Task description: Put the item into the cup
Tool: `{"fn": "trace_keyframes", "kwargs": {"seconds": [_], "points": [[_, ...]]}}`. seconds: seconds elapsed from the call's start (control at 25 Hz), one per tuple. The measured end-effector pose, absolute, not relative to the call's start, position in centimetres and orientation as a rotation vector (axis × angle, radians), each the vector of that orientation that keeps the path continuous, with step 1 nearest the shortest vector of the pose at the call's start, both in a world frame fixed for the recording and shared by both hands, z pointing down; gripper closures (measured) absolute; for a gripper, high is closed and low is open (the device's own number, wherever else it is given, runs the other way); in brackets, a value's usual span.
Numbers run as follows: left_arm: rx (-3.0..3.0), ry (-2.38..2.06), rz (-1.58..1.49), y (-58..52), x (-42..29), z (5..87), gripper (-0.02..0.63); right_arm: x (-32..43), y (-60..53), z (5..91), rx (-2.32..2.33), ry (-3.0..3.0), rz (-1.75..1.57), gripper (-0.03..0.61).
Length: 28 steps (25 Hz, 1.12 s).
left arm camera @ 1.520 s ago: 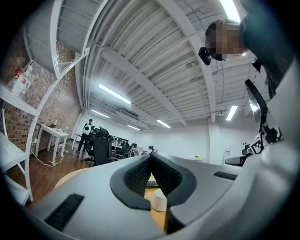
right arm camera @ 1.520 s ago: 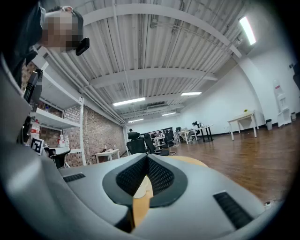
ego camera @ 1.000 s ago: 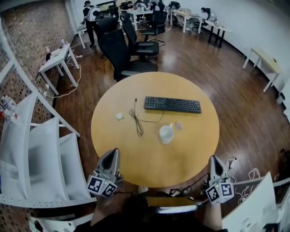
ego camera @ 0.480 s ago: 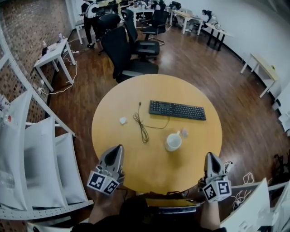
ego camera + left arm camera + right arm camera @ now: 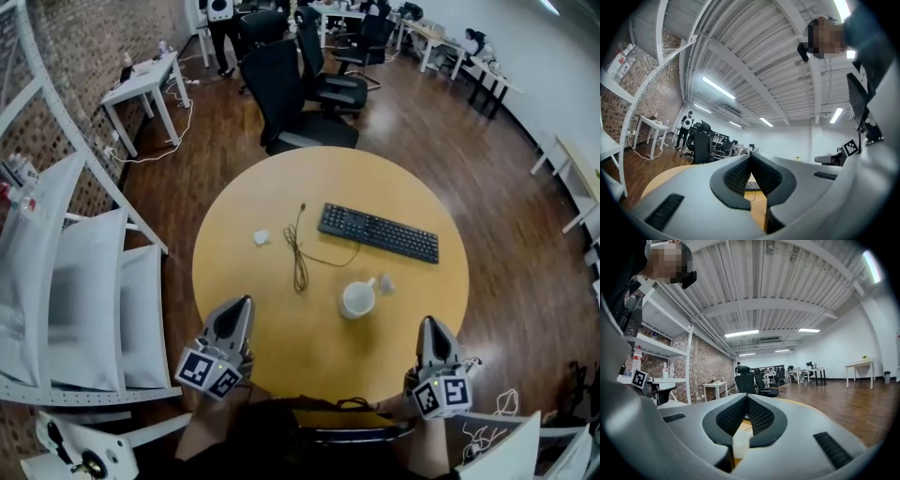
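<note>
A white cup with a handle stands on the round yellow table, right of centre. A small pale item lies just right of the cup, and another small white item lies at the table's left. My left gripper hovers over the near left edge, jaws shut and empty. My right gripper is at the near right edge, also shut with nothing held. In the right gripper view the cup shows low down behind the closed jaws. The left gripper points across the table.
A black keyboard lies beyond the cup, with a dark cable coiled left of it. Black office chairs stand behind the table. White shelving runs along the left. A person stands by desks at the far back.
The head view has swung, so the table sits a little higher and further right in frame. Both grippers stay at the near edge, shut as before.
</note>
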<state>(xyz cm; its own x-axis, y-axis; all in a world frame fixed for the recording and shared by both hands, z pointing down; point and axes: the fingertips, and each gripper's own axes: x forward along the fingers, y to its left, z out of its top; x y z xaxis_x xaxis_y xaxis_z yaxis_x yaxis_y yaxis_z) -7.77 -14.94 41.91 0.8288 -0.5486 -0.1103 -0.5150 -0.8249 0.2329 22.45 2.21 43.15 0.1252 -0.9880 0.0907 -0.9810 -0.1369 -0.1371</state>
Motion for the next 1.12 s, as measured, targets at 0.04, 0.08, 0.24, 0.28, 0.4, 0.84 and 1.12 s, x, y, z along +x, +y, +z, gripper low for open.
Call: {"fn": "trace_keyframes", "kwargs": {"seconds": [0.04, 0.08, 0.24, 0.28, 0.4, 0.84, 1.12], "points": [[2.818, -0.844, -0.244, -14.5, -7.5, 41.9, 0.621, 23.1, 2.2, 43.4, -2.314, 2.049, -0.247, 0.574], [2.82, -0.859, -0.233, -14.0, -7.3, 41.8, 0.621, 23.7, 2.1, 43.6, -2.304, 2.061, -0.247, 0.574], [2.784, -0.924, -0.223, -13.5, -6.4, 42.1, 0.621, 25.5, 1.6, 43.9, -2.273, 2.103, -0.256, 0.574], [2.771, -0.927, -0.229, -13.4, -6.0, 42.2, 0.621, 26.0, 1.7, 43.8, -2.275, 2.115, -0.249, 0.574], [2.766, -0.879, -0.233, -12.8, -4.3, 42.6, 0.621, 27.5, 1.7, 43.3, -2.295, 2.134, -0.196, 0.574], [2.805, -0.797, -0.186, -11.0, -1.7, 42.9, 0.621, 28.9, -2.5, 45.3, -2.342, 2.248, -0.177, 0.574], [2.797, -0.855, -0.053, -11.1, -3.2, 44.6, 0.621, 28.8, -6.4, 51.7, -2.386, 2.42, -0.393, 0.561]]}}
